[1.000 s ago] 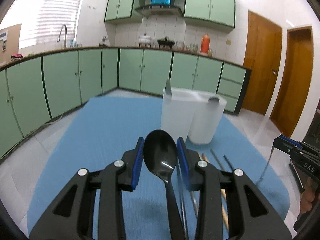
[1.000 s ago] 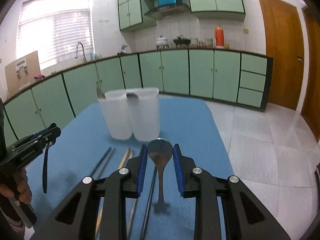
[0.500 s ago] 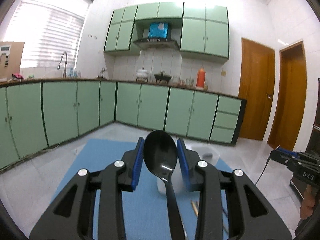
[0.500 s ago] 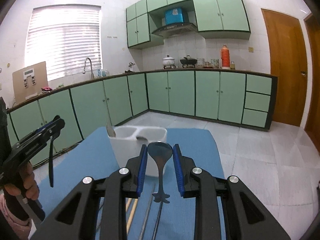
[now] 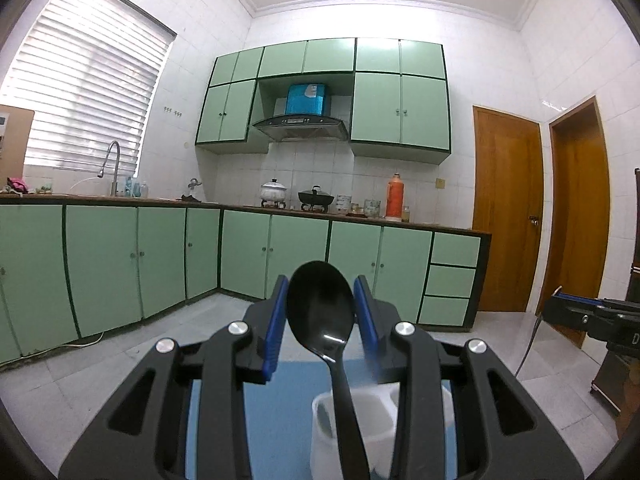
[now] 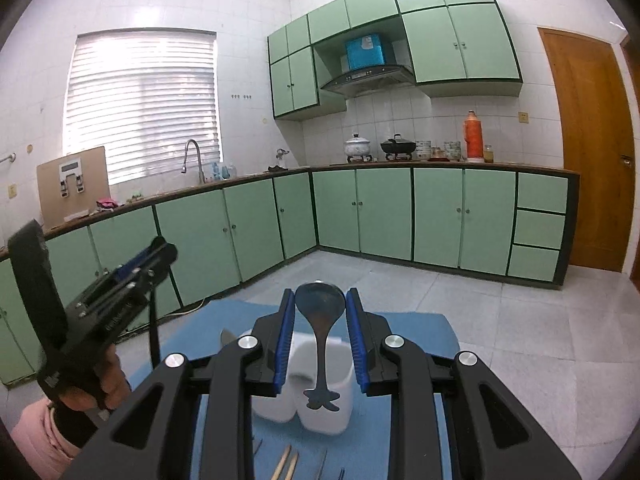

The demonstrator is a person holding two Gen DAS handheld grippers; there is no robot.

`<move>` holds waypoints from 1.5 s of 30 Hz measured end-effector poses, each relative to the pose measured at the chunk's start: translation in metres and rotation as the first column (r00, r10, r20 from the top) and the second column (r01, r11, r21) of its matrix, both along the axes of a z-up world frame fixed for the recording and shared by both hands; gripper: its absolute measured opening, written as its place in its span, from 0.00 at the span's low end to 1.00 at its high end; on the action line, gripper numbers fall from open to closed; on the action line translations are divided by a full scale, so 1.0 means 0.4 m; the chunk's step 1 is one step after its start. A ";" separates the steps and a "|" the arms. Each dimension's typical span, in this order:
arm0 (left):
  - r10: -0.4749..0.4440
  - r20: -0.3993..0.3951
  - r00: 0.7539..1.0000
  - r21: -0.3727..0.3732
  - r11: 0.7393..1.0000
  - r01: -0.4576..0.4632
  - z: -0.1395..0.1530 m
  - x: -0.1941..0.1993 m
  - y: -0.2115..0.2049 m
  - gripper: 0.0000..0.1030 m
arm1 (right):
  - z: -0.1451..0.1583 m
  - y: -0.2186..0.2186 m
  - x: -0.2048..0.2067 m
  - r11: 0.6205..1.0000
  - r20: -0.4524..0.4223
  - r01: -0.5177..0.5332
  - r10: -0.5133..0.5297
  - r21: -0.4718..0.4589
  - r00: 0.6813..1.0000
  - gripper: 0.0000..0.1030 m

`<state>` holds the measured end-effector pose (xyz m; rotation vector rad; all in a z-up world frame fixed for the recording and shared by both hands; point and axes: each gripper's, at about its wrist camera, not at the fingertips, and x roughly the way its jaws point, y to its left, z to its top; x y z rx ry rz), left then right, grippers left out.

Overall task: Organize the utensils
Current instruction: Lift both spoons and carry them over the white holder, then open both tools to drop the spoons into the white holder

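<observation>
Clamping a black spoon (image 5: 320, 312) by the edges of its bowl, the left gripper (image 5: 320, 312) carries it bowl-up between the blue pads (image 5: 277, 322), handle hanging down in front of the white utensil holder (image 5: 380, 428) on the blue mat (image 5: 288, 408). The right gripper (image 6: 320, 314) grips a metal spoon (image 6: 320, 308) the same way, bowl pinched between its pads, its shaped handle end dangling just over the white holder's compartments. A knife tip (image 6: 226, 337) pokes up from the holder's left compartment. Chopsticks (image 6: 289, 465) lie on the mat nearer the camera. Green cabinets (image 6: 384, 216) line the kitchen behind.
</observation>
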<state>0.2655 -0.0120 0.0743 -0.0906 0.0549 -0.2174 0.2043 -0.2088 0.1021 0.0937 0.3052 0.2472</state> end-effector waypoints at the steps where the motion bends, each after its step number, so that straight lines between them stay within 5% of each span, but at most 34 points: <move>1: -0.001 0.005 1.000 -0.004 1.000 0.001 -0.001 0.017 -0.005 0.31 | 0.001 0.003 0.014 1.000 -0.001 0.000 0.000 0.000 1.000 0.25; 15: 0.029 -0.033 0.999 -0.040 0.999 -0.030 -0.078 0.185 -0.104 0.31 | -0.055 0.020 0.165 1.000 -0.038 -0.001 0.001 0.005 0.999 0.25; 39: 0.030 -0.141 0.990 0.024 0.999 -0.026 -0.165 0.194 -0.078 0.32 | -0.146 0.050 0.222 0.998 -0.130 -0.053 0.054 0.015 0.990 0.25; 45: 0.016 -0.145 0.989 0.016 1.000 -0.013 -0.155 0.166 -0.065 0.44 | -0.161 0.056 0.217 0.999 -0.151 -0.050 0.051 0.007 0.987 0.26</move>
